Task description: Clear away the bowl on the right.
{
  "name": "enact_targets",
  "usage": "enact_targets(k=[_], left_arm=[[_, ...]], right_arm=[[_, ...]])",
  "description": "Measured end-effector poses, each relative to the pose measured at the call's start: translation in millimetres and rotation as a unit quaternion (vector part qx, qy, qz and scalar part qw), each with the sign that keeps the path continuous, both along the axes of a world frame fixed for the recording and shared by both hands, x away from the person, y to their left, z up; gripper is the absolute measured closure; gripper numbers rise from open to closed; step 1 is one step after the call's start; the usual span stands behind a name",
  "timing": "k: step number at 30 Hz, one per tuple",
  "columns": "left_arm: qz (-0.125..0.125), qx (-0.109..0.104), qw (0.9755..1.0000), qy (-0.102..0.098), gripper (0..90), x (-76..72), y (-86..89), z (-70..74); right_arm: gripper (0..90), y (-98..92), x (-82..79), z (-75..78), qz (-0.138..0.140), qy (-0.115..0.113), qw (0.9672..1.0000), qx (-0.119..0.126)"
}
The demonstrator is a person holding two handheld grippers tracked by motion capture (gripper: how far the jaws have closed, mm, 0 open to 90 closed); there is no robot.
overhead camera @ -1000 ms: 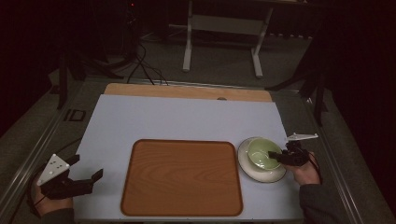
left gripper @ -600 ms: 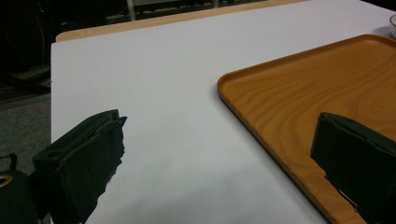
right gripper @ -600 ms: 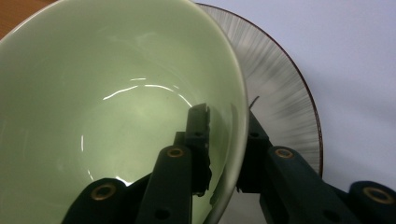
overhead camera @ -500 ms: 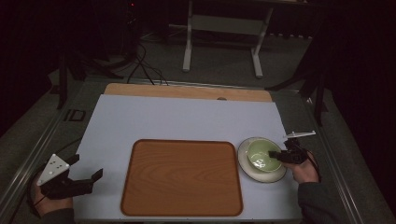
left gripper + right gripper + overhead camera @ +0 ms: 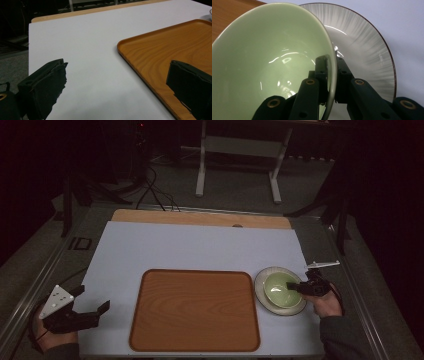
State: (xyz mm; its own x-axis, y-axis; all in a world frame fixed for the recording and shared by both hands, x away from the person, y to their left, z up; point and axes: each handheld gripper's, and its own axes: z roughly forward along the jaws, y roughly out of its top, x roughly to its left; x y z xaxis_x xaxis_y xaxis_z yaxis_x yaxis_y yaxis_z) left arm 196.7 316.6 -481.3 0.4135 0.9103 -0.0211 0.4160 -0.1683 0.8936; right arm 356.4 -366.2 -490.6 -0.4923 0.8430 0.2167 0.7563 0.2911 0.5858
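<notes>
A pale green bowl [image 5: 278,287] rests on a white plate [image 5: 265,299] with a dark rim, just right of the wooden tray [image 5: 195,310]. My right gripper [image 5: 295,288] is shut on the bowl's near rim; in the right gripper view one jaw is inside the green bowl [image 5: 269,62] and one outside, over the plate [image 5: 367,50]. My left gripper [image 5: 92,307] stands open at the table's front left corner. In the left gripper view its jaws are wide apart with nothing between them, and the tray [image 5: 165,50] lies to the right.
The white table top [image 5: 200,247] has a wooden strip [image 5: 200,218] along its far edge. Metal rails run along both sides. A white table frame [image 5: 240,150] and cables stand on the floor behind.
The right gripper and the bowl have shifted slightly on the plate. The left gripper has stayed where it was.
</notes>
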Motion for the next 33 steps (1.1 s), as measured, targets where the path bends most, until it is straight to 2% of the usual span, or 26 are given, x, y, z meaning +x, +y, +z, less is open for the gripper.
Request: enact_targets(k=[4,18,33], left_arm=[[0.000,-0.001,1.0000,-0.001,2.6,0.0,0.3,-0.1],[0.002,-0.003,1.0000,-0.002,2.6,-0.3,0.9,0.0],[0.003,-0.002,1.0000,-0.003,2.6,-0.4,1.0,0.1]], right_arm=[[83.3,-0.1,-0.7,2.0,0.004,-0.002,1.0000,0.004],[82.8,7.6,-1.8,12.5,0.025,-0.017,0.9993,-0.021],[82.7,13.7,1.0,26.3,0.044,-0.035,0.9980,-0.029]])
